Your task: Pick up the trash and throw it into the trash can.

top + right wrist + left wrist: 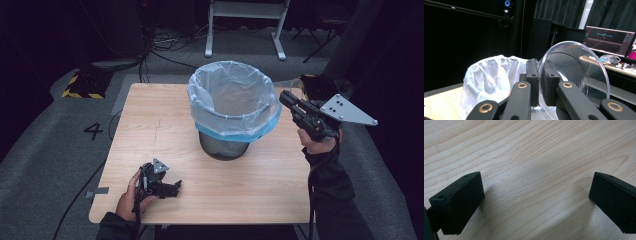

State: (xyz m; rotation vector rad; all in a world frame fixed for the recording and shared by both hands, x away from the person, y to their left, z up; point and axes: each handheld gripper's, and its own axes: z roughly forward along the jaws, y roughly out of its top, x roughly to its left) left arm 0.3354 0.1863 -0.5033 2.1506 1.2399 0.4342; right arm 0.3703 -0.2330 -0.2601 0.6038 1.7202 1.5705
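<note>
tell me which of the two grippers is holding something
The right gripper, raised beside the lined bin: its jaws pinch the rim of a clear plastic cup. The left gripper is open over bare table.

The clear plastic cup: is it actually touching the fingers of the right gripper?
Touching. The right gripper view shows the right gripper with its fingers shut on the clear plastic cup, its wall pinched between them.

bins: 1 mesh bin (pixel 224 145) | liner bags: 1 (pixel 232 100) | clear plastic cups: 1 (pixel 576 67) | claws: 2, left claw (pixel 172 189), right claw (pixel 285 97)
</note>
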